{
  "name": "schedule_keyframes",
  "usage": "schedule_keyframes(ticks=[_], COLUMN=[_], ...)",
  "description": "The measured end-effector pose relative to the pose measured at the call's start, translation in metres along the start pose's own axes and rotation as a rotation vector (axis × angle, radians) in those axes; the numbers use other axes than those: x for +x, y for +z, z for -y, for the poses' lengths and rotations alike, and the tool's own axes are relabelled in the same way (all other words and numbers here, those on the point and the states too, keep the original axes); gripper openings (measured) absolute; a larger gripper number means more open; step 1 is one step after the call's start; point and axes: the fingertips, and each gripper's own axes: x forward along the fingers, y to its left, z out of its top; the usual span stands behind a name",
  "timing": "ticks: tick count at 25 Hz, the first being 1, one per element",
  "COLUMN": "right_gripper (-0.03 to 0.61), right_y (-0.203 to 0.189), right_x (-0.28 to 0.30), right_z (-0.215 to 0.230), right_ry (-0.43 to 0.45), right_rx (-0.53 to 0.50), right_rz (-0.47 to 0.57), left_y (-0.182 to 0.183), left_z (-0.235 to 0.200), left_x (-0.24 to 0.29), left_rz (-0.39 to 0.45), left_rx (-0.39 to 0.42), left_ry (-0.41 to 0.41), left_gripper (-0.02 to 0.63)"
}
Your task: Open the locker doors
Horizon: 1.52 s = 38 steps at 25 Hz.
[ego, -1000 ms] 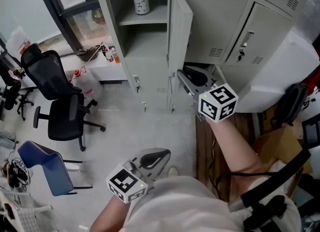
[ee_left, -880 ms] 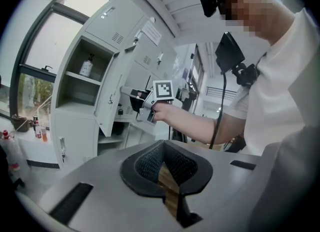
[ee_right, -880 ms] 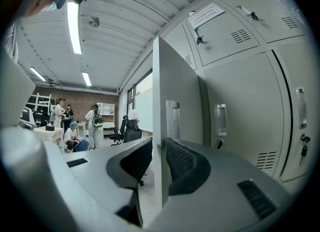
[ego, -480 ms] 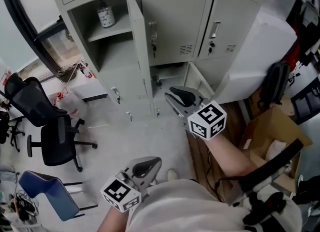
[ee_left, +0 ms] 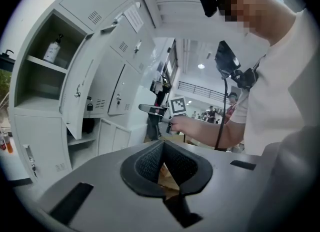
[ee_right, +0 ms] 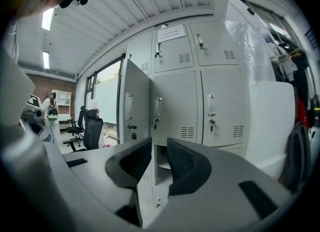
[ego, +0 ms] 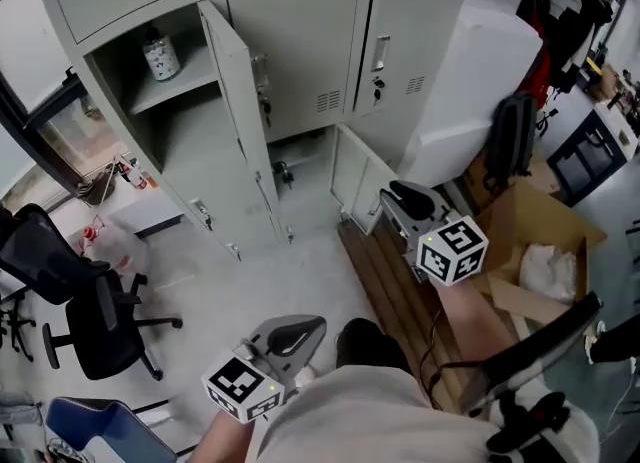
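A bank of grey lockers fills the top of the head view. The upper left door stands open on a shelf with a bottle. A small lower door also hangs open. The middle door and right door are closed, each with a handle. My right gripper hovers just right of the lower door, open, with nothing between its jaws. My left gripper is held low near the person's body, shut and empty.
A black office chair and a blue chair stand at the left. A white slab leans on the lockers at the right, with a black bag beside it. An open cardboard box and wooden slats lie below.
The head view has swung to the right, so the lockers sit further left. My right gripper has drawn back to the right of the lower door. The left gripper stays low.
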Motion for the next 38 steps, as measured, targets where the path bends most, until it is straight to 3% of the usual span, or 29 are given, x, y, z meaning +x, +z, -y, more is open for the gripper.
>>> schedule_keyframes(ticks=[5, 12, 19, 28, 38], right_gripper=[0.077, 0.126, 0.168, 0.184, 0.183], right_y=[0.012, 0.062, 0.088, 0.102, 0.106], right_x=[0.017, 0.090, 0.155, 0.207, 0.231], right_z=[0.049, 0.133, 0.196, 0.231, 0.240], right_ry=[-0.065, -0.066, -0.049, -0.082, -0.129], right_rx=[-0.023, -0.055, -0.062, -0.054, -0.014], right_rz=[0.006, 0.075, 0.108, 0.139, 0.165], left_y=[0.007, 0.043, 0.075, 0.087, 0.090], left_z=[-0.003, -0.039, -0.069, -0.091, -0.107], left_x=[0.024, 0.086, 0.135, 0.161, 0.165], left_rz=[-0.020, -0.006, 0.010, 0.024, 0.017], left_rx=[0.019, 0.010, 0.015, -0.006, -0.025], left_ry=[-0.041, 0.022, 0.103, 0.219, 0.278], left_gripper=[0.011, 0.011, 0.011, 0.011, 0.011])
